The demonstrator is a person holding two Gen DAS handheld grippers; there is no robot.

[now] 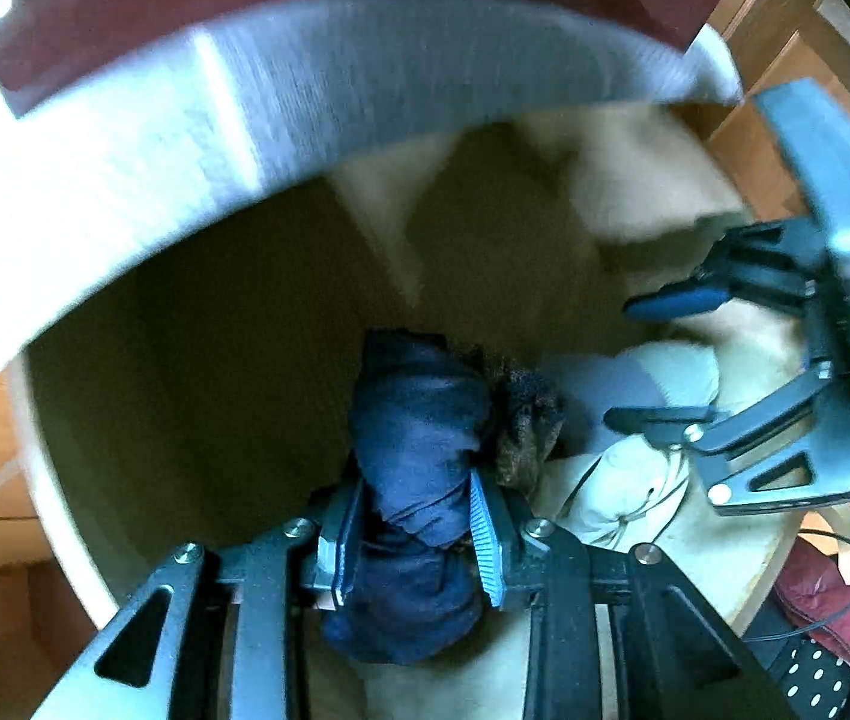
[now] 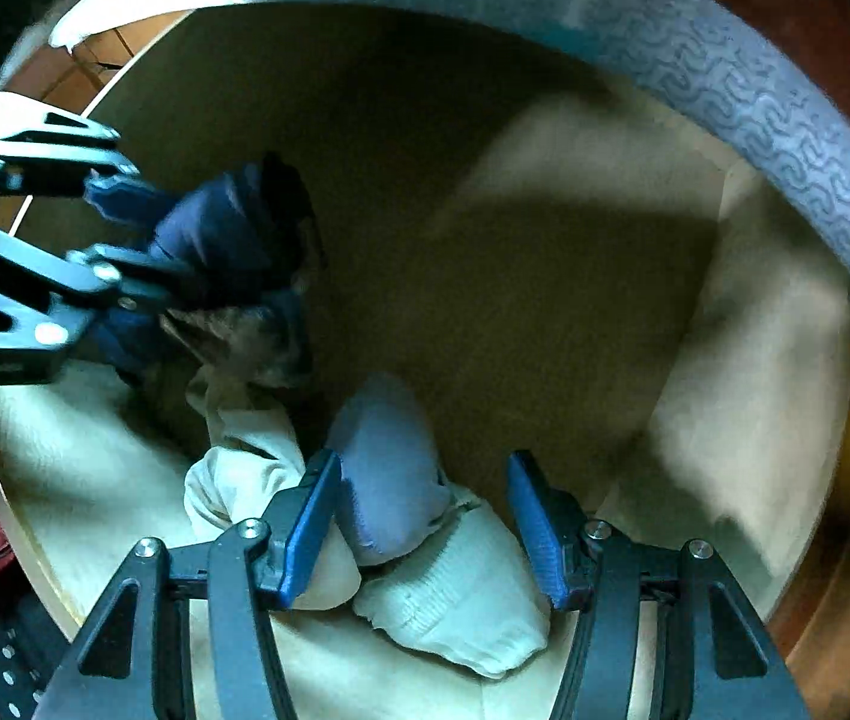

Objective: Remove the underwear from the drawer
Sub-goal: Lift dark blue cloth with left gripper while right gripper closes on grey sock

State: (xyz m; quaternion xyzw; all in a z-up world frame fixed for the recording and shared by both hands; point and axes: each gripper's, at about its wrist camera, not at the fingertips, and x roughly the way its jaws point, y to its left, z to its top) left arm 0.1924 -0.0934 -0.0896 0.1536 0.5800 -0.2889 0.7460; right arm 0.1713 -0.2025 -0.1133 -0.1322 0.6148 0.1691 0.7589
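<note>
Two tongs hang over the pale drawer (image 2: 755, 360): left tongs (image 1: 413, 531) pinch the navy underwear (image 1: 419, 420), lifted; right tongs (image 2: 425, 534) stand half-wide around a blue-white bundle (image 2: 389, 468). Bare floor lies far.

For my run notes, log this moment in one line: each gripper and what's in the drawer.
left gripper: shut on navy garment | right gripper: open over pale bundles | drawer: open
</note>
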